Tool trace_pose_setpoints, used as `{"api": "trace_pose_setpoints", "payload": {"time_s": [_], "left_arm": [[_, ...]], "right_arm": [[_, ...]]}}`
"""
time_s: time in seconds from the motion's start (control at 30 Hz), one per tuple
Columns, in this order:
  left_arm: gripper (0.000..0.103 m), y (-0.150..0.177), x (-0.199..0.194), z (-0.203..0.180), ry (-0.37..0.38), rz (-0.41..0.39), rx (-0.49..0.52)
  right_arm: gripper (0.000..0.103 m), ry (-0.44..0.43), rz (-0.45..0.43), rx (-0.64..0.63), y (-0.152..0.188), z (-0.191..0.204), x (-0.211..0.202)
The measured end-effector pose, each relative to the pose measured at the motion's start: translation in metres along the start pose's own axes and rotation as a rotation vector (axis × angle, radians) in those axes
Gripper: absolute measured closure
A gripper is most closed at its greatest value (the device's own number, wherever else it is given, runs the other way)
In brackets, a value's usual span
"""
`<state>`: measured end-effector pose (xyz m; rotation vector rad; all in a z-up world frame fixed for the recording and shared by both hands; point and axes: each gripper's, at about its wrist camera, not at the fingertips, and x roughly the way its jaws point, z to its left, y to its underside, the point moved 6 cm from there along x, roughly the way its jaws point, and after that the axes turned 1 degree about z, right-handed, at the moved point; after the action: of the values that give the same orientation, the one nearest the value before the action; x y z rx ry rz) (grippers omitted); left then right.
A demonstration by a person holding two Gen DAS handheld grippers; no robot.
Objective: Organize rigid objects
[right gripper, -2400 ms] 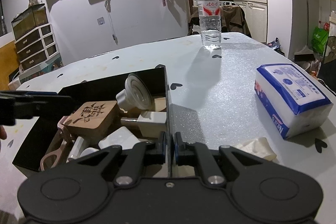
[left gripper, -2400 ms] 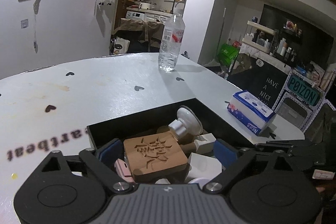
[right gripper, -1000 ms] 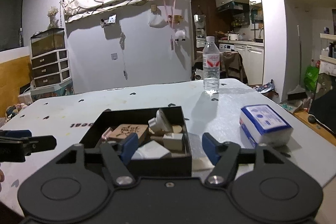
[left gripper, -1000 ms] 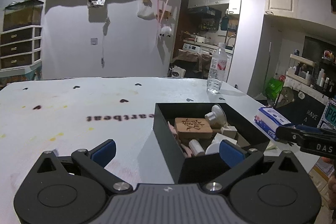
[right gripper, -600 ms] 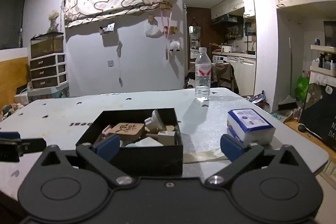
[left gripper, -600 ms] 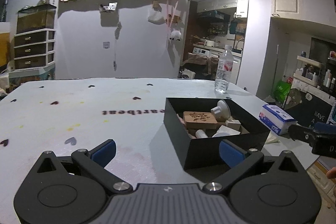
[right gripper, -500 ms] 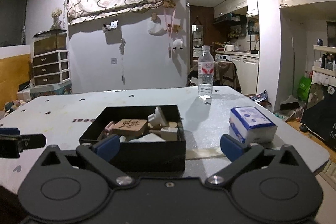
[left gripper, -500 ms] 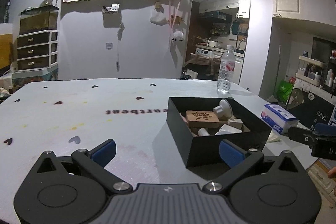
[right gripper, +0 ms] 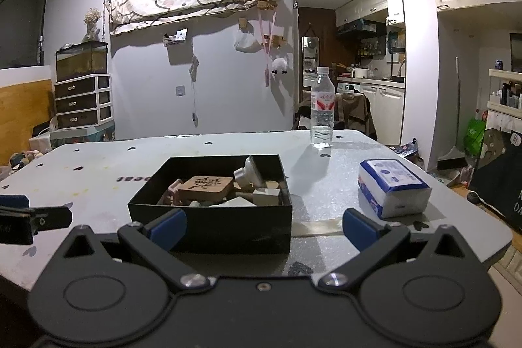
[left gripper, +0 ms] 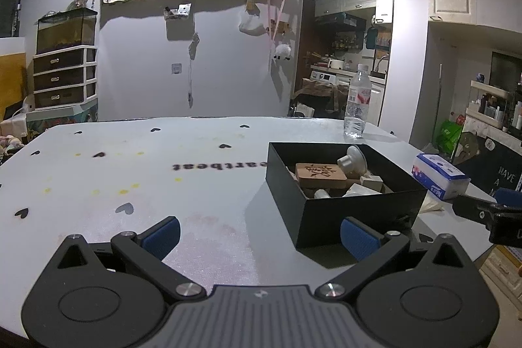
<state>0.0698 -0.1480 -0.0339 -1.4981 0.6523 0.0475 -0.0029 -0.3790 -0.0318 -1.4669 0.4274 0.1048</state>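
Note:
A black open box (right gripper: 208, 217) (left gripper: 355, 211) stands on the white table (left gripper: 130, 172). Inside lie a carved wooden block (right gripper: 206, 186) (left gripper: 319, 173), a white funnel-shaped piece (right gripper: 251, 173) (left gripper: 354, 159) and several pale small parts. My right gripper (right gripper: 263, 225) hangs in front of the box's near wall, jaws wide open, nothing between them. Left of the box, near the table's front edge, my left gripper (left gripper: 259, 235) is open and empty too. Each gripper's fingers appear at the edge of the other's view.
A clear water bottle (right gripper: 322, 111) (left gripper: 357, 101) stands at the table's far side. A blue and white tissue pack (right gripper: 393, 186) (left gripper: 438, 175) lies right of the box, with a crumpled pale scrap (right gripper: 318, 227) between them. The table edge falls away on the right.
Both grippers have drawn back from the box, which now looks smaller and farther. My right jaws went from shut on the box's wall to wide open. The box stays on the table.

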Motion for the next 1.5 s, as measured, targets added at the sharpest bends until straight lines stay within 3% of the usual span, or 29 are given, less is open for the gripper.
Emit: {"api": "trace_pose_setpoints", "payload": {"time_s": [1.5], "left_arm": [[0.000,-0.0023,-0.0022,-0.0011,-0.005,-0.013,0.006]], "right_arm": [[0.000,-0.002,-0.005,-0.001,-0.0018,-0.0030,-0.0013]]}}
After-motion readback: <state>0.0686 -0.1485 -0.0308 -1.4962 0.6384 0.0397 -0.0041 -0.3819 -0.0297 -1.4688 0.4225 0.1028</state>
